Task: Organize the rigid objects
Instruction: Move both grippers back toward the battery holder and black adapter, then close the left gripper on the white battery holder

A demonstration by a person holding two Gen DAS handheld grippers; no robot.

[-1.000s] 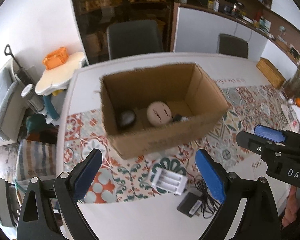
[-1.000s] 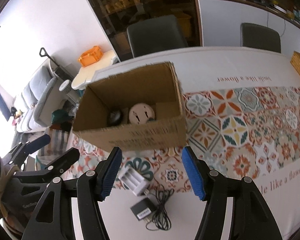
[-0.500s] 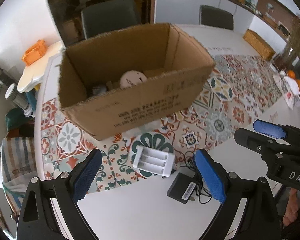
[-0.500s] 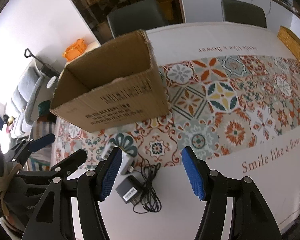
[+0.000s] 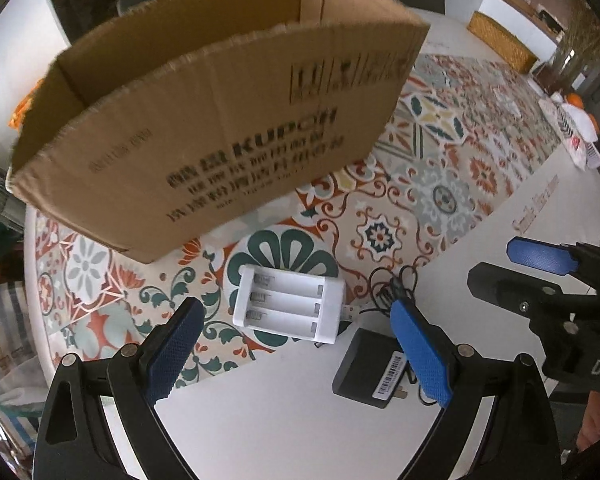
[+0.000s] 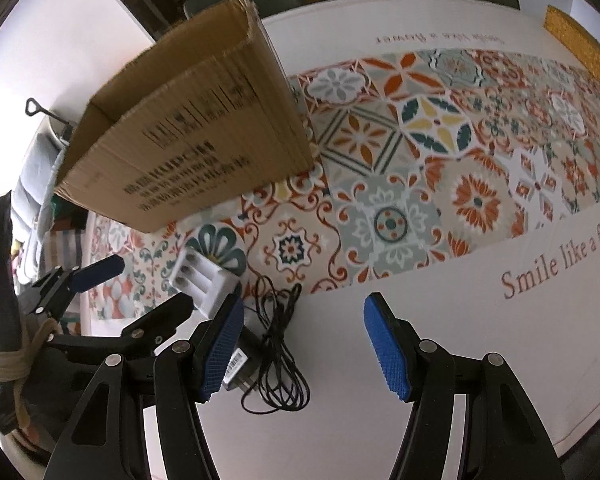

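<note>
The left tongs (image 5: 296, 348) stand wide open with nothing gripped, the white plastic 3-slot battery charger (image 5: 290, 302) lying on the surface (image 5: 268, 412) between their blue pads. Just beside it at 4 o'clock sits the black power adapter (image 5: 366, 372) with its tangled black cable (image 6: 278, 344). The right tongs (image 6: 304, 350) hang about half open and empty, above the cable. The brown cardboard box (image 5: 204, 120) stands at 11 o'clock on the patterned tile-print runner (image 6: 420, 168).
</note>
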